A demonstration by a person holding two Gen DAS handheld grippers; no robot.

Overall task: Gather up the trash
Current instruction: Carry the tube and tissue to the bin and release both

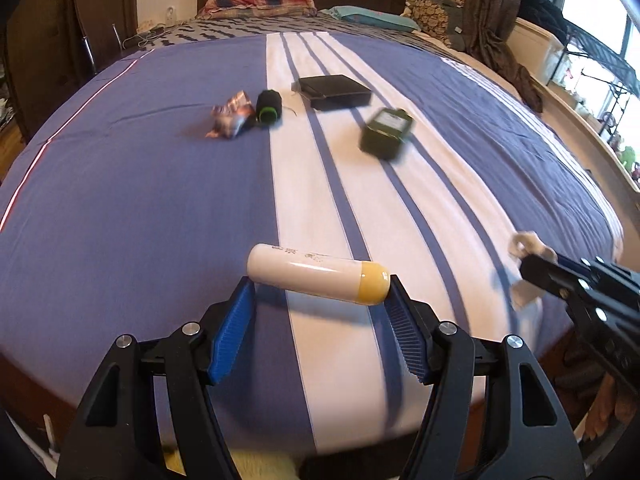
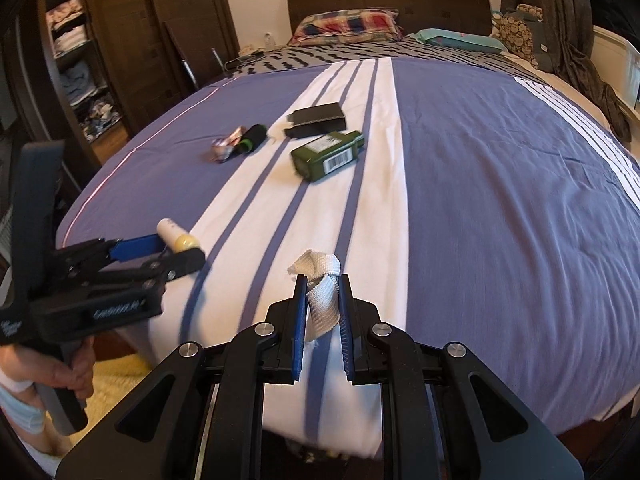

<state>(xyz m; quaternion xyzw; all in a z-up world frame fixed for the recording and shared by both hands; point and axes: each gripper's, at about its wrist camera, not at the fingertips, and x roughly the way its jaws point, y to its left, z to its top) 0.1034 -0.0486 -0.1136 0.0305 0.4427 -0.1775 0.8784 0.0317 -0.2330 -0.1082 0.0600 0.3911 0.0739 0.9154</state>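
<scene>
Each hand-held gripper (image 1: 320,312) (image 2: 323,312) is black with blue ridged pads (image 1: 232,332) and shiny round screws (image 2: 265,328).

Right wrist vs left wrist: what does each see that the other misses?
Right wrist only: the wardrobe shelves with folded clothes, the hand on the left tool's grip, and the barcode label on the green bottle. It also shows the right tool shut on a white cloth scrap.

Left wrist only: the window and metal rack, and the left tool bracketing the white tube end to end.

Both: the striped bedspread, crumpled wrapper, black roll, black box, and pillows.
</scene>
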